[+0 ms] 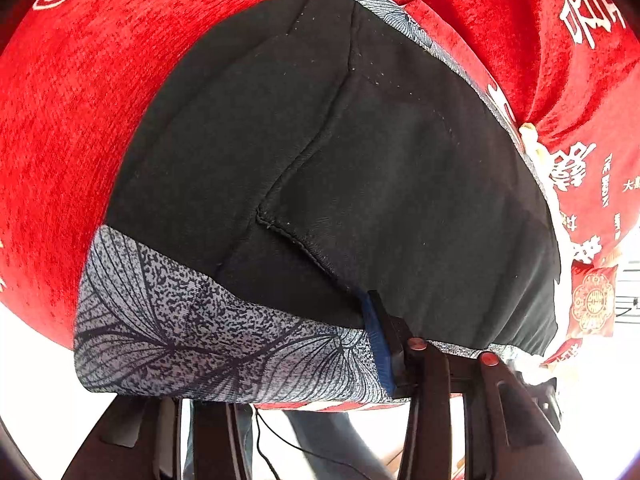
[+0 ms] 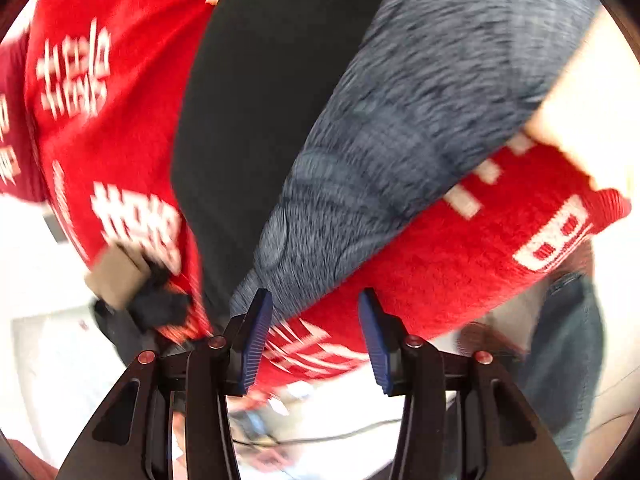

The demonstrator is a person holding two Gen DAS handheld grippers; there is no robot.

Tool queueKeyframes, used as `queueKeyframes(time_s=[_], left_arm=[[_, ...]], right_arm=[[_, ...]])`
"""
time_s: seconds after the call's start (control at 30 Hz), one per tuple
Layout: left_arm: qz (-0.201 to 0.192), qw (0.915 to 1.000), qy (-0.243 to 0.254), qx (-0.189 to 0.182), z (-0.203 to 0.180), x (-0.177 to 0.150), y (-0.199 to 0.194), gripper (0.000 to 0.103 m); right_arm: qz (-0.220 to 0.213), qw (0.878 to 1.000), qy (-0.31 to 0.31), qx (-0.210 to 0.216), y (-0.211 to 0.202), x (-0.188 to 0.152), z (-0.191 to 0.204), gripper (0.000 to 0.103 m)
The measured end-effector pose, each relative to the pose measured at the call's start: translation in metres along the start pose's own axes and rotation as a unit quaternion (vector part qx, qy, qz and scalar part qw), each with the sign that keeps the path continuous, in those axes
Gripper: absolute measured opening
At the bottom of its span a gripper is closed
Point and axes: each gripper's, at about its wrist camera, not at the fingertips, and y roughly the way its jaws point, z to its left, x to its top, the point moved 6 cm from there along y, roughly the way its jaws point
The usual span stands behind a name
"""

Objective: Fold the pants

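Left gripper (image 1: pixel 320 344): one blue pad visible, pressed against the pants' (image 1: pixel 328 152) grey leaf-print band; the other finger is hidden beneath the fabric, so the jaw opening cannot be told. Right gripper (image 2: pixel 316 340): jaws wide apart, holding nothing. Beyond, the black pants lie on a red cloth (image 1: pixel 72 112) bearing white Chinese characters, blurred.

Setting appeared domestic: table draped in red cloth (image 1: pixel 80 128) with white Chinese characters; red cushion (image 1: pixel 592 300); cable (image 2: pixel 328 436) trailed over pale floor (image 2: pixel 60 360).
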Motion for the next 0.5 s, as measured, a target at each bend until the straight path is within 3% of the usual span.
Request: queueKeyframes(time_s=[0.07,0.1,0.13,0.23,0.37,0.5], left_arm=[[-0.003,0.9999,0.003,0.009,-0.004,0.003,-0.006,0.024],[-0.007,0.9999,0.005,0.01,-0.007,0.004,-0.011,0.024],[-0.013,0.9998,0.01,0.011,-0.011,0.007,-0.018,0.024],[-0.028,0.9992,0.024,0.012,-0.025,0.015,-0.039,0.024],[-0.052,0.998,0.035,0.009,-0.054,0.039,-0.063,0.024],[-0.082,0.9952,0.053,0.009,-0.085,0.079,-0.076,0.024]], right_arm=[[-0.019,0.998,0.047,0.041,0.001,0.007,-0.005,0.043],[-0.026,0.996,0.07,0.056,0.002,0.009,-0.008,0.012],[-0.032,0.993,0.087,0.069,0.0,0.011,-0.01,0.003],[-0.044,0.994,0.078,0.062,-0.009,0.013,0.005,0.004],[-0.015,0.999,-0.024,0.023,-0.04,0.031,0.056,0.004],[0.024,0.994,-0.107,-0.003,-0.035,0.06,0.121,0.004]])
